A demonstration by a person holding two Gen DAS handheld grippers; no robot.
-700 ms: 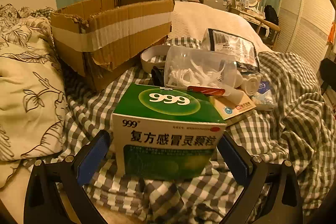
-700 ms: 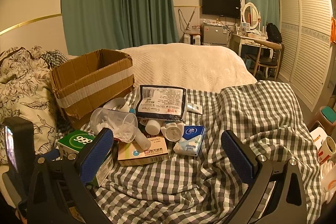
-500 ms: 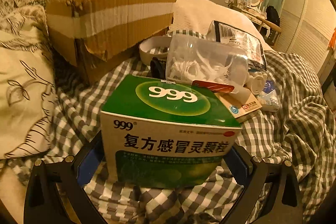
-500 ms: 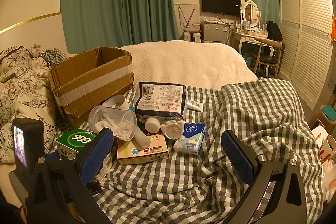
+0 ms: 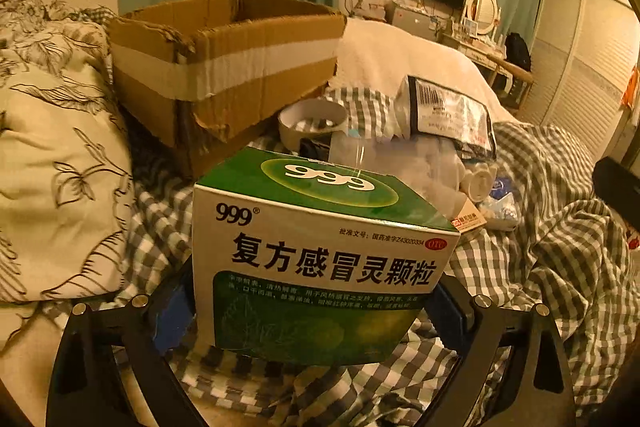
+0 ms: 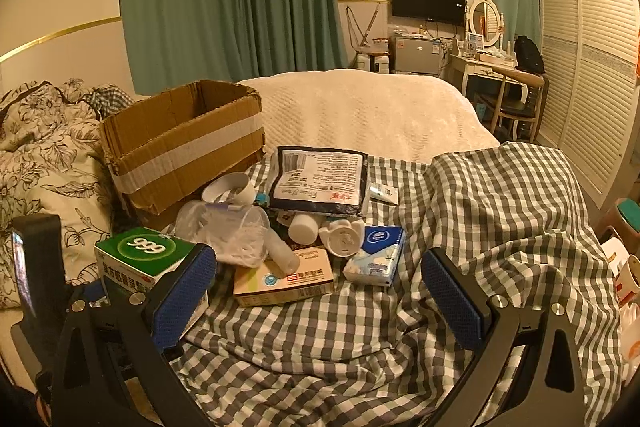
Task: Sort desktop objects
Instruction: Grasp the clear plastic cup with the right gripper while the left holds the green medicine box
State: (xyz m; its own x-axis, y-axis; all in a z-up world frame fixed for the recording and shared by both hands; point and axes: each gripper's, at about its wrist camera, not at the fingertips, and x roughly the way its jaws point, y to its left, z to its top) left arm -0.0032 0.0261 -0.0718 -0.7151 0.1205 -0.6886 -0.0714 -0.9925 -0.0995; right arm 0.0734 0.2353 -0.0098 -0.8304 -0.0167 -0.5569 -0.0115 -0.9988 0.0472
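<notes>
My left gripper (image 5: 312, 311) is shut on a green and white 999 medicine box (image 5: 316, 259), holding it by both sides, raised a little off the checked cloth; the box also shows in the right wrist view (image 6: 144, 259). An open cardboard box (image 5: 224, 67) stands behind it to the left, also in the right wrist view (image 6: 180, 143). My right gripper (image 6: 316, 299) is open and empty over the checked cloth (image 6: 360, 347), short of a pile of small items.
The pile holds a tan medicine box (image 6: 284, 279), a tissue pack (image 6: 376, 255), a clear tub of floss picks (image 6: 228, 231), white bottles (image 6: 304, 227), a dark packet (image 6: 320, 183) and a white cup (image 6: 228, 189). A floral pillow (image 5: 52, 155) lies left.
My left gripper has closed on the 999 box and lifted it, tilting it; the box now fills more of the left view. The right gripper has barely moved.
</notes>
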